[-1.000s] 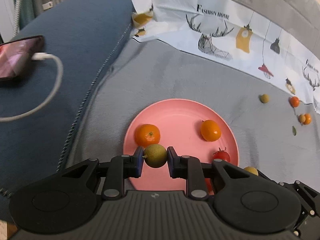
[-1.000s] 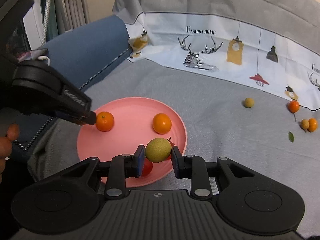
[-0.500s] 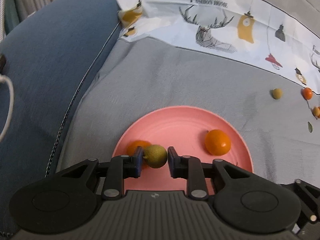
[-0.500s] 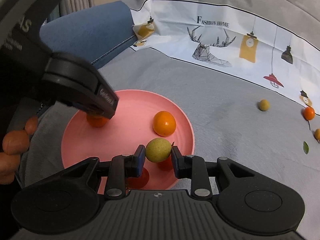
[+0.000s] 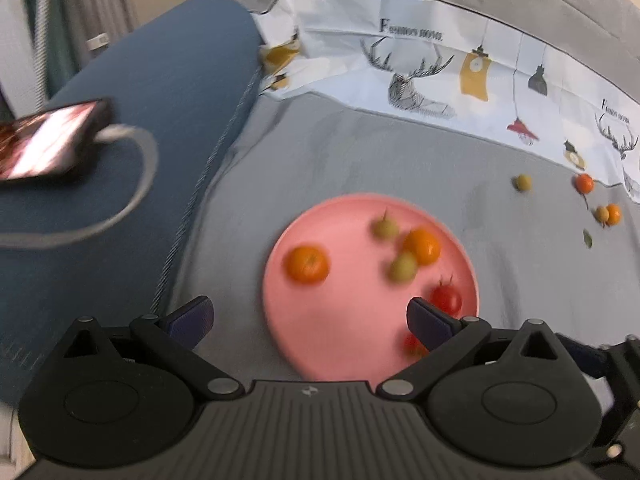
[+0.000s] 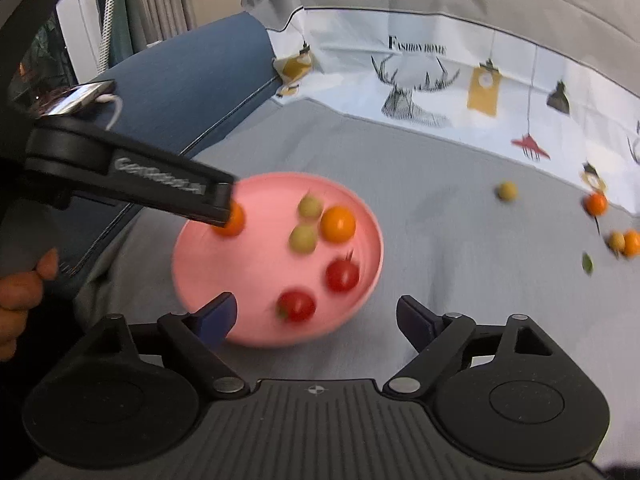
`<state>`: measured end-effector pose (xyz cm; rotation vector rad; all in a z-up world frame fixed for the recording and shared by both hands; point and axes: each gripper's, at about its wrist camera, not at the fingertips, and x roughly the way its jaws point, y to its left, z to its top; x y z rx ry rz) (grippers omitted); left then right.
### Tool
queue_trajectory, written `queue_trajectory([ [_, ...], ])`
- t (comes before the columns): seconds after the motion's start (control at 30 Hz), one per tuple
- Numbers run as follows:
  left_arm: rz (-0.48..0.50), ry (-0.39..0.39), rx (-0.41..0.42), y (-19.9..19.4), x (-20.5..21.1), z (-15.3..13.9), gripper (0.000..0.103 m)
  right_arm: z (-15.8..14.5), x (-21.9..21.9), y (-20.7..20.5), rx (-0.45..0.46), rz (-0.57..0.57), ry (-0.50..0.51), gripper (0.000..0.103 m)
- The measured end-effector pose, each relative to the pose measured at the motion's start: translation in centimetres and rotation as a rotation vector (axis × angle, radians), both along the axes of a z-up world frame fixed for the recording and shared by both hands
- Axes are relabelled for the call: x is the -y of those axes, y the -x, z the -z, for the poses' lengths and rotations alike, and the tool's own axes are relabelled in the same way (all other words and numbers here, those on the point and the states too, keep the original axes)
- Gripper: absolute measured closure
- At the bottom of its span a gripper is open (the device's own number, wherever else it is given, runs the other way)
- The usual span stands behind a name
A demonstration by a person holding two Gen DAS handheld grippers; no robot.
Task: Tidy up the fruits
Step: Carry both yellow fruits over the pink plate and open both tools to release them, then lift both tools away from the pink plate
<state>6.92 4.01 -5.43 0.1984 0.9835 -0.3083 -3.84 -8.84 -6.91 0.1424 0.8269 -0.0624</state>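
Left wrist view: left tool point(image 5: 308, 314) spread wide, nothing between fingers, hovering over near edge of round pink plastic plate point(image 5: 320, 332) on grey cloth-covered surface point(image 5: 360, 152). On plate: orange mandarin at left point(image 5: 306, 264), second orange mandarin point(image 5: 421, 246) at right, two small yellow-green round fruits point(image 5: 386, 227) blurred, one just behind and one touching front of that 2nd mandarin. Red cherry tomato point(image 5: 446, 299) near right rim, another partly hidden behind right finger. Off plate, far right on cloth: lone yellow-green fruit point(image 5: 522, 182), a few small orange fruits point(image 5: 584, 183), well apart from plate. Black phone w/ white cable point(image 5: 52, 140) on blue cushion at left.

Right wrist view: right tool point(image 6: 316, 314) also wide apart, holding nothing, near plate's point(image 6: 224, 252) front edge. Left tool's point(image 6: 228, 204) black finger reaching in from left, tip over left mandarin point(image 6: 232, 222). Two red tomatoes point(image 6: 296, 306) toward front of plate, green pair & 2nd mandarin point(image 6: 338, 224) behind. Heavy motion blur, both views.
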Motion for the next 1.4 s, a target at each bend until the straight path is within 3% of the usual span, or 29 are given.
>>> queue_trajectory([
  [0.13,-0.032,-0.03,-0.004,3.5,-2.7,-1.2,0.0,-1.9,-1.2,3.1,0.005,-0.005,-0.008,0.011],
  [0.3,-0.05,-0.053,0.044,7.6,-5.1,-2.9,0.0,-5.1,-2.6,6.5,0.088,0.012,0.073,0.008],
  [0.73,-0.025,0.002,0.15,14.9,-6.4,-7.1,0.0,-9.8,-4.1,14.6,0.262,0.071,0.12,0.005],
  [1.4,-0.004,-0.007,0.187,16.7,-6.2,-8.4,0.0,-10.7,-4.4,16.8,0.316,0.071,0.103,0.004],
])
